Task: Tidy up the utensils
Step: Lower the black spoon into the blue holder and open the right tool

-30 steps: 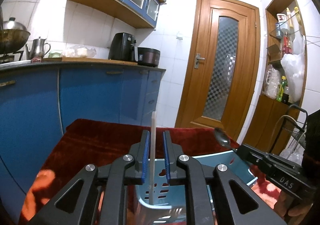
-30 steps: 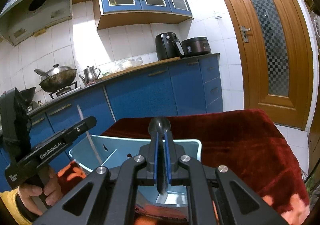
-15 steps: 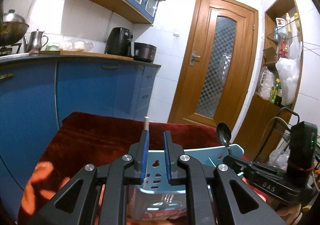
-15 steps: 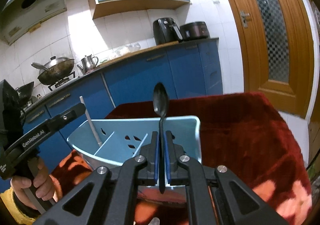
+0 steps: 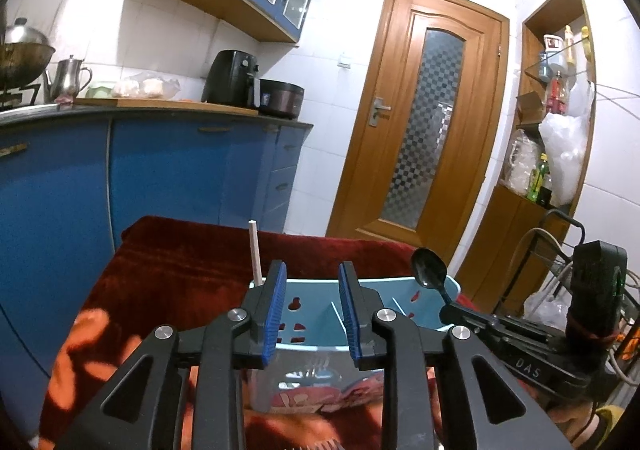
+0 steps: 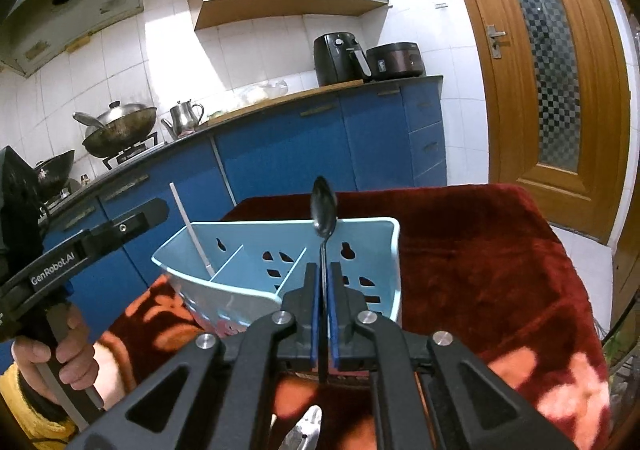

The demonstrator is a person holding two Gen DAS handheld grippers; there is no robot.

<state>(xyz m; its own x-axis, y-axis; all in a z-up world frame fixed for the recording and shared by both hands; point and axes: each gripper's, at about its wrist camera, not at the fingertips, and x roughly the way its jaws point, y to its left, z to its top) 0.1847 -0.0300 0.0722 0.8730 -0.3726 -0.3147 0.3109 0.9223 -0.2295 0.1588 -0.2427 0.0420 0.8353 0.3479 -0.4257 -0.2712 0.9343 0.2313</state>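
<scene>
Cloth: a deep red plush cloth (image 6: 480, 250) with orange flowers covers the table under the utensil caddy.
Utensil caddy: a light blue plastic caddy (image 6: 372, 250) with slotted walls and inner dividers stands on the cloth, in front of both grippers.
Left gripper: the left gripper (image 5: 312, 314) points at the caddy's near wall; its jaws are opening and nothing sits between the blue pads (image 5: 274, 314).
Right gripper: the right gripper (image 6: 324, 314) is clenched on the spoon's handle, at the caddy's right-hand end as the right wrist view shows it.
Hand: a hand (image 6: 60, 354) with a yellow sleeve holds the left gripper's handle, left of the caddy in the right wrist view.
Spoon: a dark metal spoon (image 6: 323, 209) stands upright, bowl up, above the caddy's rim.
Chopstick: a pale chopstick (image 6: 192, 230) leans in the caddy's left-end compartment, free of both grippers, its top well above the rim.
</scene>
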